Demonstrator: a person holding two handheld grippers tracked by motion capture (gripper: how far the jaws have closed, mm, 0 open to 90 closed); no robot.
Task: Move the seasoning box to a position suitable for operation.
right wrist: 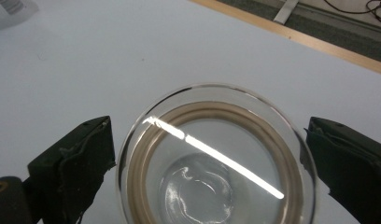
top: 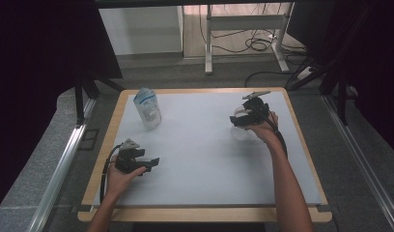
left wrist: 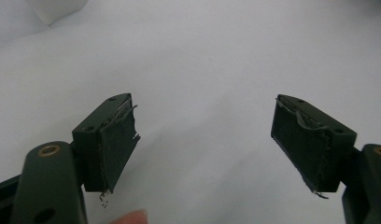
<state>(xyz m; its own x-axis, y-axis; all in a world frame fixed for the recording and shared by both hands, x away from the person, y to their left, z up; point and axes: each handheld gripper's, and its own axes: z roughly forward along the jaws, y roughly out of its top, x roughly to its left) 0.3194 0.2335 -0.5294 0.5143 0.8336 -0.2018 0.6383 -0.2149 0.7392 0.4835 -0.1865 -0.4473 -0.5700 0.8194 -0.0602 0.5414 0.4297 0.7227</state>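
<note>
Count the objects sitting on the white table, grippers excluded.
2: a white-and-blue pouch standing at the far left, and a clear glass lid at the right, between the right gripper's open jaws.

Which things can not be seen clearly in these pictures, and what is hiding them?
- Glass jar: its lower part is cut off by the bottom edge of the right gripper view; in the high view the right gripper and hand cover most of it.
- Pouch: its print is too small to read in the high view.
- Whether the right gripper's pads touch the jar: cannot tell.
</note>
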